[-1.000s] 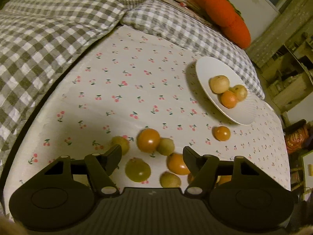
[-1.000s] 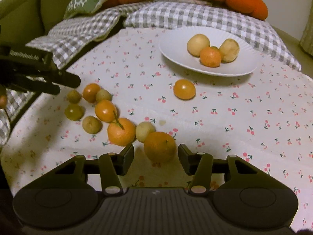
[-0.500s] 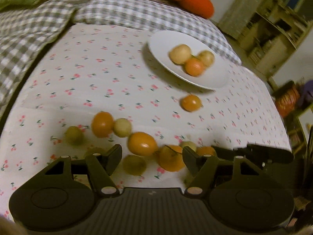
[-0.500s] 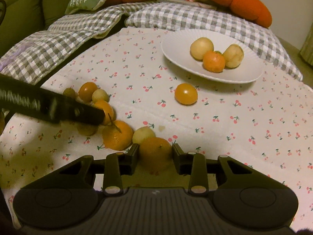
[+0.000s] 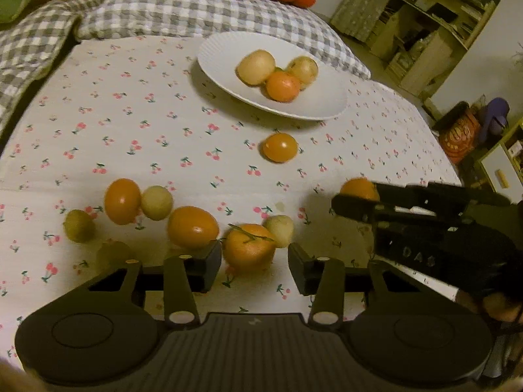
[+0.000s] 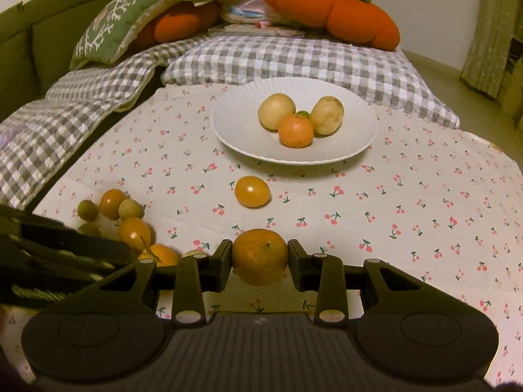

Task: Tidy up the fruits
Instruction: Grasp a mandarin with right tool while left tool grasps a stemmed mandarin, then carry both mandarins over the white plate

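Observation:
My right gripper (image 6: 260,258) is shut on a dimpled orange (image 6: 260,256) and holds it just above the cherry-print cloth; the left wrist view shows this gripper (image 5: 346,204) from the side with the same orange (image 5: 358,189). The jaws of my left gripper (image 5: 255,261) are closing around a stemmed orange (image 5: 248,246); its left finger is at the fruit and a gap shows on the right. A white plate (image 6: 228,137) farther back holds two pale yellow fruits and one orange. A smooth orange fruit (image 6: 252,191) lies alone before the plate.
Several small orange and greenish fruits (image 5: 130,209) lie in a cluster left of my left gripper. Checked cushions (image 6: 294,58) border the cloth at the back and left, with orange plush pillows (image 6: 330,13) behind. Shelves (image 5: 425,32) stand off to the right.
My left gripper slid right along the fruit cluster and its jaws narrowed around the stemmed orange. My right gripper closed on the dimpled orange and raised it a little.

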The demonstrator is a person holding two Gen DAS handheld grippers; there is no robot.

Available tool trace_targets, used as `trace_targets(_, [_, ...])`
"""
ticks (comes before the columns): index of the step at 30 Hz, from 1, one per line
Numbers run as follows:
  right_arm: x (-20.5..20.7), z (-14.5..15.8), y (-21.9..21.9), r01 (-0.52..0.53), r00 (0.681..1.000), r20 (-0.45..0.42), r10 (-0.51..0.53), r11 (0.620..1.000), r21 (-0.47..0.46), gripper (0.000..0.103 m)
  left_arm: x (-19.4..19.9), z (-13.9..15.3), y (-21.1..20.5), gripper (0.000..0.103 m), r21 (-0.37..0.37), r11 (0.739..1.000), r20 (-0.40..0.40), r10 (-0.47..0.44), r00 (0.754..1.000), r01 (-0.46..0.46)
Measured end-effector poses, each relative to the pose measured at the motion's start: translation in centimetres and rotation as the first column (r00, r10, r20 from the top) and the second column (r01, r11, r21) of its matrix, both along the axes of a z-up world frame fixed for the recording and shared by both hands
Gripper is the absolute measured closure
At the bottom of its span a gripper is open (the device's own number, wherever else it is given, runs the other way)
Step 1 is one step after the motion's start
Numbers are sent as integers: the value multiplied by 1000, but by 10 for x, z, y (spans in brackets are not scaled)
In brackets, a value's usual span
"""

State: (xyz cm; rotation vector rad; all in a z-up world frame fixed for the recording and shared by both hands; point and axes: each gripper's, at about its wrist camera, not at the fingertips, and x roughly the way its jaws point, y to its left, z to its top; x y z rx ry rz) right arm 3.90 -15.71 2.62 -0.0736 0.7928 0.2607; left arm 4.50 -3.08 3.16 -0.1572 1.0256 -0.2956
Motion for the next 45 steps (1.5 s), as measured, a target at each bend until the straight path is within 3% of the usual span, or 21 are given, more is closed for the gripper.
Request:
trace_targets(9, [-2, 2, -1, -3, 1000, 11, 3, 1000, 18, 70, 6, -19, -15, 73, 98, 995, -2, -24, 1000, 24])
trace_targets(11, [-3, 3, -1, -3, 1000, 18, 2, 1000, 24, 70, 6, -18, -17, 79, 107, 994, 9, -26, 1000, 25])
trace_targets(16, [-4, 5, -2, -7, 1000, 26, 6, 1000, 31, 70, 5, -15, -16, 82, 117, 993, 24, -31, 999, 28])
trace_targets(24, [-4, 7, -3, -9, 999, 37, 7, 999, 41, 70, 2, 0, -11, 82, 59, 998, 65, -20, 998, 17])
trace_targets(45, [-6, 9, -5, -10, 998, 60, 7, 999, 53, 70, -1, 18, -3, 82, 22, 1000, 115, 18, 993, -20])
